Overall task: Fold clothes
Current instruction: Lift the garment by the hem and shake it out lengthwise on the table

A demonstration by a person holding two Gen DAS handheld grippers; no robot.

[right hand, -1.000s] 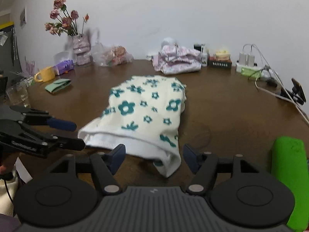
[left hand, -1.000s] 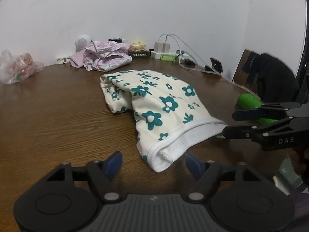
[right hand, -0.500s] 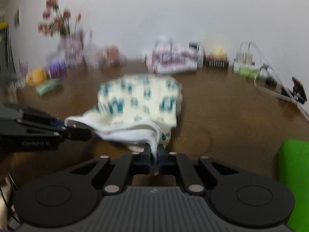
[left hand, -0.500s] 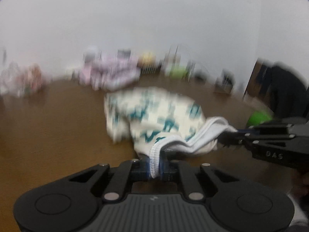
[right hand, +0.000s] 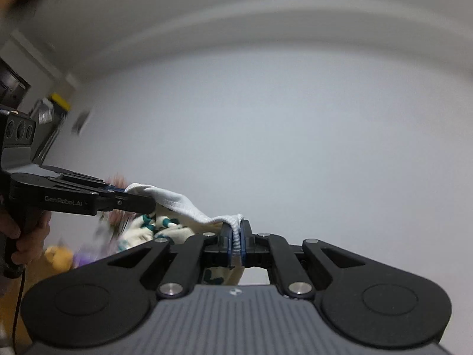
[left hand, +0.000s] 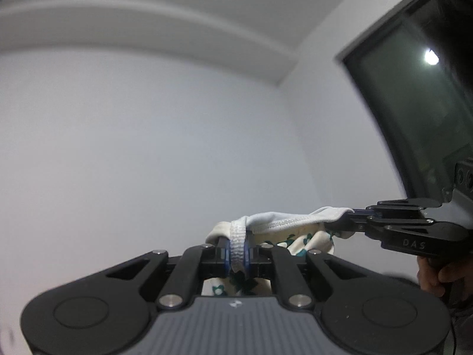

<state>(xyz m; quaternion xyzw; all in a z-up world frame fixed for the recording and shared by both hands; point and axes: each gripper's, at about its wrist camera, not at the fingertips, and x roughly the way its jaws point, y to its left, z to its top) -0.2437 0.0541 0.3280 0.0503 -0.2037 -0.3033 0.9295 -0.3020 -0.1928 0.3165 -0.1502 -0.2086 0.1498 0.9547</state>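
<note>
A cream garment with teal flowers [left hand: 304,238] [right hand: 165,229] hangs in the air by its white waistband, stretched between both grippers. My left gripper [left hand: 238,256] is shut on one end of the band; in the right wrist view it shows at the left [right hand: 139,199]. My right gripper [right hand: 236,248] is shut on the other end; in the left wrist view it reaches in from the right [left hand: 344,220]. Both point upward at the wall. Most of the garment hangs below, hidden by the gripper bodies.
A white wall and ceiling fill both views. A dark window [left hand: 414,112] stands at the right. Blurred flowers [right hand: 118,207], a yellow mug [right hand: 59,254] and a purple item [right hand: 85,259] show low at the left. A hand [right hand: 26,236] holds the left gripper's handle.
Both grippers closed on the garment's waistband and rose steeply with it. The views tilted up from the wooden table to the wall and ceiling.
</note>
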